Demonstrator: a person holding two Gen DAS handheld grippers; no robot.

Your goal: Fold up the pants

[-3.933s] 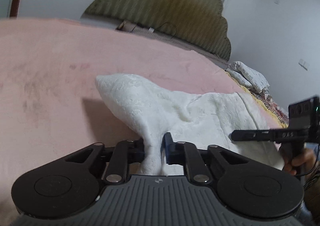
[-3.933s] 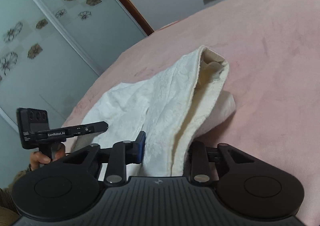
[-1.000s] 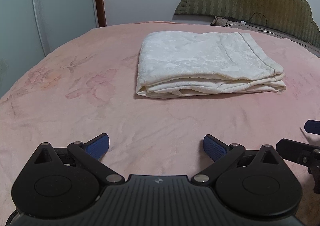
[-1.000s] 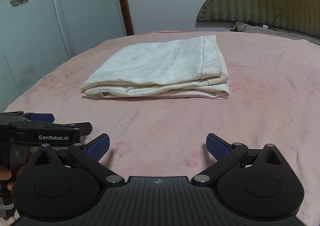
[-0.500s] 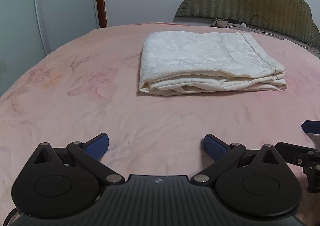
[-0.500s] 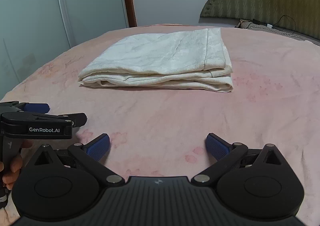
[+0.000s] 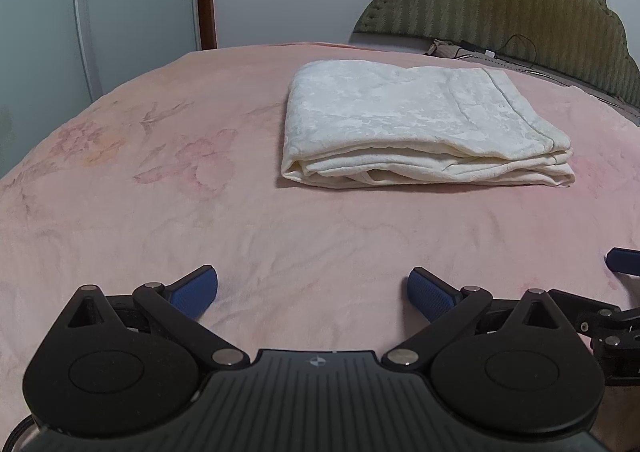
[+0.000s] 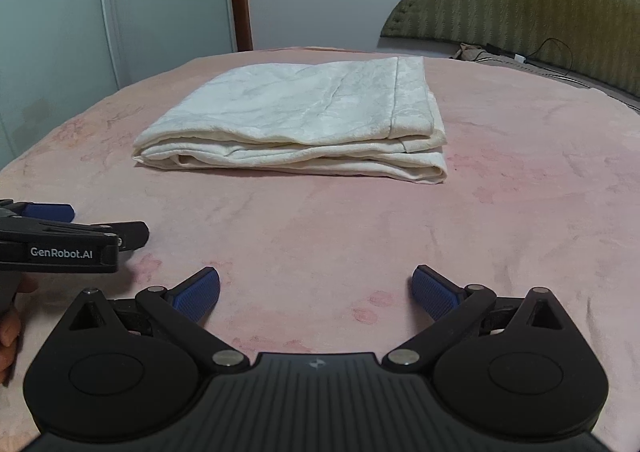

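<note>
The white pants (image 7: 416, 127) lie folded in a flat rectangular stack on the pink bed (image 7: 160, 179). They also show in the right wrist view (image 8: 304, 119). My left gripper (image 7: 312, 290) is open and empty, low over the bed, well short of the pants. My right gripper (image 8: 316, 290) is open and empty, also short of the pants. The left gripper shows at the left edge of the right wrist view (image 8: 72, 228). A blue fingertip of the right gripper (image 7: 622, 260) shows at the right edge of the left wrist view.
A green padded headboard (image 7: 512, 7) stands at the back right, with a cable and small items (image 7: 488, 53) at its base. Wardrobe doors (image 8: 56, 19) stand to the left. Pink bedding spreads between the grippers and the pants.
3.9 s ago both grippers were shut on the pants. Since then they let go and drew back. Over the last second both have held nearly still, drifting slightly.
</note>
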